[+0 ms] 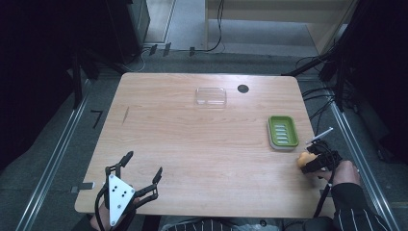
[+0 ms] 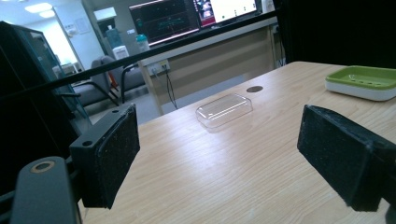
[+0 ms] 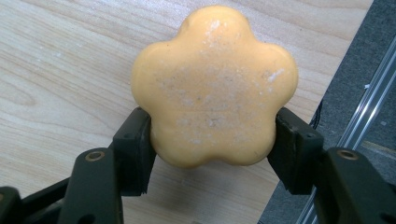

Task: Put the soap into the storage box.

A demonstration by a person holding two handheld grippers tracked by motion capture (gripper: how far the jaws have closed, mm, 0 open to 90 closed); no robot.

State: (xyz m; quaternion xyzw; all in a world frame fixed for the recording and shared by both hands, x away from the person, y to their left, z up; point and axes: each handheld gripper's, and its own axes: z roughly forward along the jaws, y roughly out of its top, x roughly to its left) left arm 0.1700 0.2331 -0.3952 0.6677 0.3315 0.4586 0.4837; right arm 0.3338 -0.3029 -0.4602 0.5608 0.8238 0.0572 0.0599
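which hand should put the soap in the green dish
Right. The right gripper is shut on the flower-shaped soap, close beside the green dish. The left gripper is open at the table's opposite corner.

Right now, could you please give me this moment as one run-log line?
right gripper: shut on flower-shaped soap, by table's right edge | left gripper: open, empty | green soap dish: empty | clear lid: far side

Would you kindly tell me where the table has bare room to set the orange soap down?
The widest bare patch is the middle of the table, between the clear lid, the green soap dish and the left claw. The right edge is crowded: the right claw holds the orange soap beside the dish.
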